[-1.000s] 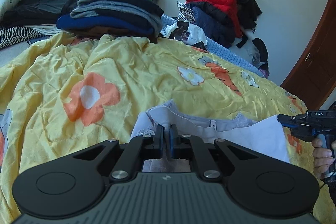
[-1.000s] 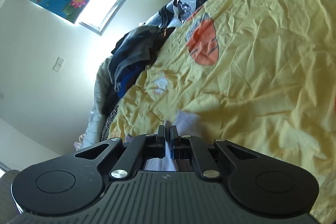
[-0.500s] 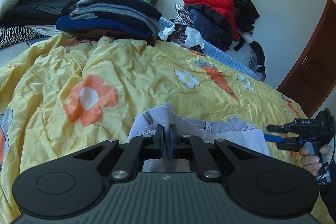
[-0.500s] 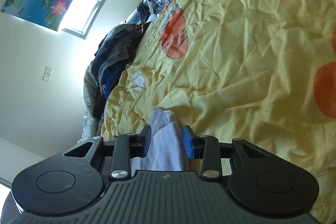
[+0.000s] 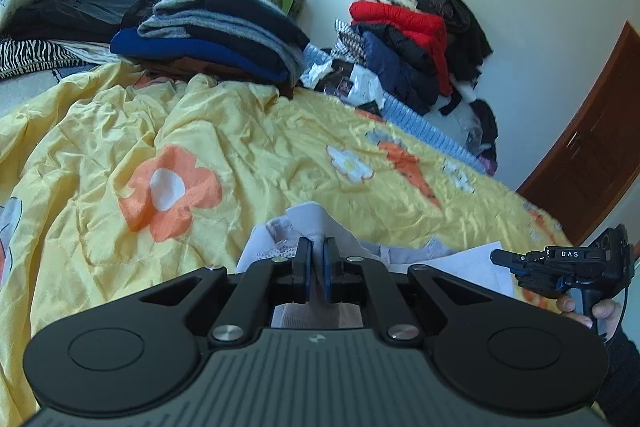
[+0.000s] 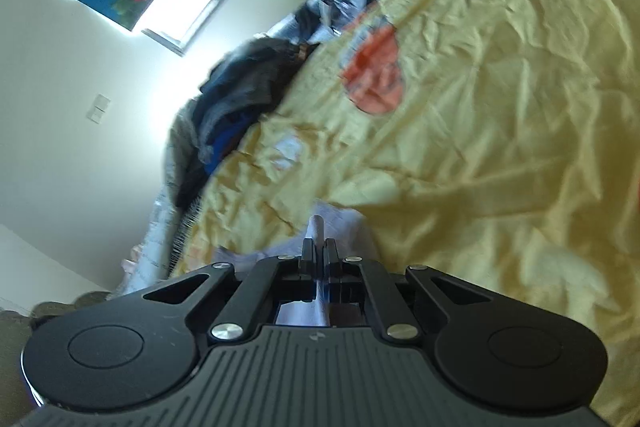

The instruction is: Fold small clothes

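A small pale lilac-white garment (image 5: pixel 312 223) with a lace-trimmed edge lies on the yellow flowered bedspread (image 5: pixel 240 147), close in front of me. My left gripper (image 5: pixel 316 251) is shut on its near edge, and cloth shows between the pads. My right gripper (image 6: pixel 319 251) is shut on a raised fold of the same garment (image 6: pixel 344 227). In the left wrist view the right gripper (image 5: pixel 500 259) sits at the garment's right side, held by a person's hand (image 5: pixel 576 307). The garment's near part is hidden under both grippers.
A stack of folded grey, black and blue knitwear (image 5: pixel 224 35) sits at the bed's far edge. A heap of red and dark jackets (image 5: pixel 408 39) leans on the wall. A brown door (image 5: pixel 592 155) stands at the right. Wrinkled bedspread stretches ahead.
The right gripper's jaws opened half a second ago over the white cloth and have shut on a fold of it. The left gripper kept its grip and stayed put.
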Available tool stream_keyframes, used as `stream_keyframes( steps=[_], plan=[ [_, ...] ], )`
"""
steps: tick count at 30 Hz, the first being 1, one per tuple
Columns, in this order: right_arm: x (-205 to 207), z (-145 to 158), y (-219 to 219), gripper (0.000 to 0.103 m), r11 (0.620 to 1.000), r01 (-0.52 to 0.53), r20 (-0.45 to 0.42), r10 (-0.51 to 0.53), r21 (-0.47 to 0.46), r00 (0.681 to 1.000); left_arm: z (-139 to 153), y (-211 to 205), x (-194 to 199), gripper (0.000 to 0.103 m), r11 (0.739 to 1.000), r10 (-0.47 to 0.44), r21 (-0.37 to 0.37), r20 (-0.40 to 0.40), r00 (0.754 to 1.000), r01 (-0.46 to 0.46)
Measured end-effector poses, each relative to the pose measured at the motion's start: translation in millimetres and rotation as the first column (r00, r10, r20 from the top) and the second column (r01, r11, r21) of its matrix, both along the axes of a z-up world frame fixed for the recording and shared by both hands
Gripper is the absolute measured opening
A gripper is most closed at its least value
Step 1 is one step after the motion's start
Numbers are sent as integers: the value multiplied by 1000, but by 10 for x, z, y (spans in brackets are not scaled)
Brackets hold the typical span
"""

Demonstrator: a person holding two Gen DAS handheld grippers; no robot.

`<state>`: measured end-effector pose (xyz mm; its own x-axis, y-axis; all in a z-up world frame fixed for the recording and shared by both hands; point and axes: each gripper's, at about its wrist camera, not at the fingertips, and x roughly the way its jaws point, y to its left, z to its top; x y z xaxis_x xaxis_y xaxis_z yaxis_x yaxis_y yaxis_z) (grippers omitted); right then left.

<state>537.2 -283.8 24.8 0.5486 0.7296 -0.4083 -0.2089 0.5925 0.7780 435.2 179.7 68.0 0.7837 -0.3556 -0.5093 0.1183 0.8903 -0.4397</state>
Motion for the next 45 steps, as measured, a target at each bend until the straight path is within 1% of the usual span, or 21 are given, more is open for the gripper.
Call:
stream_keyframes(
  steps=[3,6,9,13,15,19,20,22,25,26,28,31,34,35,37,38,39,40,41,43,45],
  plan=[
    [64,69,-1,7,1000,19,23,-19,24,1000,-36,38,51,6,999,31,23,-2,1000,-30],
    [229,-172,34,7,998,48,-57,-51,-49,997,-277,83,200,6,998,66,30,-96,993,-63],
    [246,-353,88,6,997,61,-79,-65,-55,995,-396,1,232,6,993,76,99,-114,991,-65],
    [188,-327,-38,17,988,152,-111,-149,18,983,-280,2,118,8,986,102,136,-62,993,-93],
    [130,-214,-148,24,976,216,-84,-213,32,973,-129,-11,-12,8,974,142,178,7,990,-141],
    [95,-1,-56,25,982,129,-47,-123,140,991,145,-267,-174,9,978,88,170,177,980,-119],
    [111,3,46,26,983,92,-53,-85,156,995,126,-365,-127,13,986,55,147,164,985,-80],
    [173,-46,299,31,988,26,-88,-12,154,996,-45,-616,84,16,990,-19,137,53,998,12],
    [255,-239,604,33,997,-11,-180,24,72,983,-386,-858,308,16,966,-5,257,-90,996,28],
    [278,-304,653,32,1000,-6,-213,7,5,977,-461,-866,317,16,963,-1,270,-85,996,24],
    [263,-364,630,2,998,8,-201,-20,-63,979,-520,-791,285,16,974,11,228,-51,999,1],
    [239,-440,547,2,999,19,-206,-24,-27,978,-560,-693,320,16,987,33,157,-50,998,-25],
    [197,-333,609,3,995,24,-194,-43,-96,980,-458,-723,272,16,984,55,171,-93,994,-38],
    [153,-272,600,8,994,34,-202,-54,-103,978,-379,-691,191,16,987,70,152,-114,991,-53],
    [13,-121,502,44,998,2,-190,-16,-70,982,-229,-567,-55,16,997,31,67,-108,994,-23],
    [-102,-52,425,53,998,-24,-167,16,-50,986,-186,-460,-217,19,1000,11,9,-104,994,-11],
    [-235,1,332,73,998,-49,-150,43,-37,988,-169,-354,-379,22,999,-1,-46,-108,994,-4],
    [-388,26,204,81,997,-69,-142,63,-38,988,-176,-235,-531,34,995,-8,-101,-115,993,-3],
    [-520,26,90,80,996,-81,-144,73,-48,987,-210,-106,-668,48,987,5,-157,-125,992,-25],
    [-706,-56,-122,78,993,-103,-191,90,-64,977,-323,144,-840,65,959,50,-268,-168,984,-95],
    [-801,-175,-261,74,992,-109,-240,93,-58,966,-488,346,-896,65,910,81,-381,-223,971,-164]
  ],
)
